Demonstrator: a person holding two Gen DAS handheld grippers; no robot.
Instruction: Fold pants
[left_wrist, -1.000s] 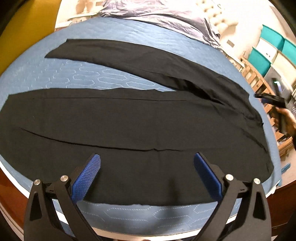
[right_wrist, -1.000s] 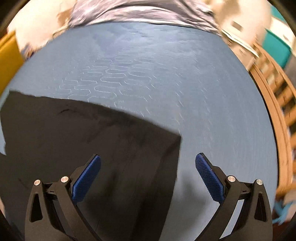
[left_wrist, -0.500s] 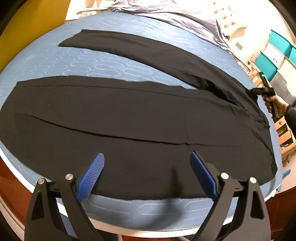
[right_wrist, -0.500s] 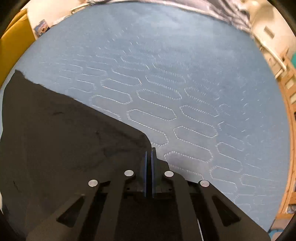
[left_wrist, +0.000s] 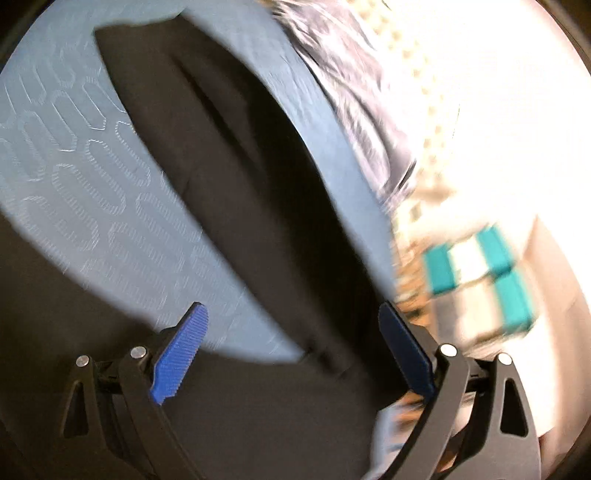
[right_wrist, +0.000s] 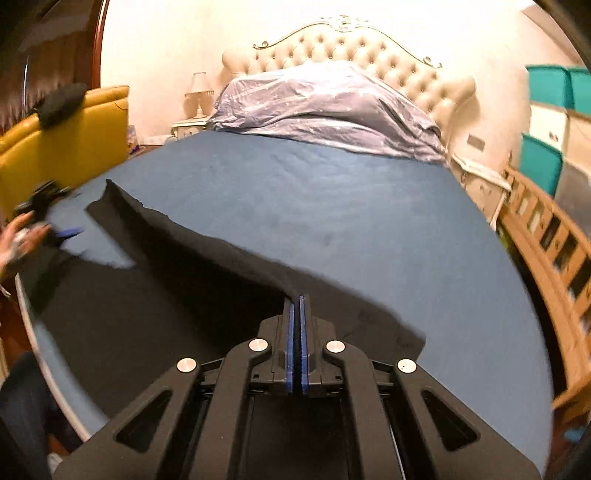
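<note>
Black pants (left_wrist: 236, 192) lie spread on a blue quilted bed cover (left_wrist: 74, 177). In the blurred left wrist view one leg runs diagonally from the upper left down between my fingers. My left gripper (left_wrist: 295, 354) is open above the cloth, holding nothing. In the right wrist view my right gripper (right_wrist: 296, 299) is shut on the edge of the pants (right_wrist: 155, 295) and lifts it off the bed cover (right_wrist: 369, 214), so the cloth rises in a ridge toward the left. The left gripper (right_wrist: 61, 230), held in a hand, shows at that view's far left.
A crumpled pale blue duvet (right_wrist: 325, 107) lies at the tufted cream headboard (right_wrist: 351, 48). A yellow chair (right_wrist: 62, 136) stands at the left, a wooden cot rail (right_wrist: 546, 236) and teal storage boxes (right_wrist: 546, 122) at the right. A nightstand with a lamp (right_wrist: 197, 92) is behind.
My right gripper closed on the pants' edge and has now raised it, tilting up toward the headboard. My left gripper swung quickly across the pants toward the far leg, still open.
</note>
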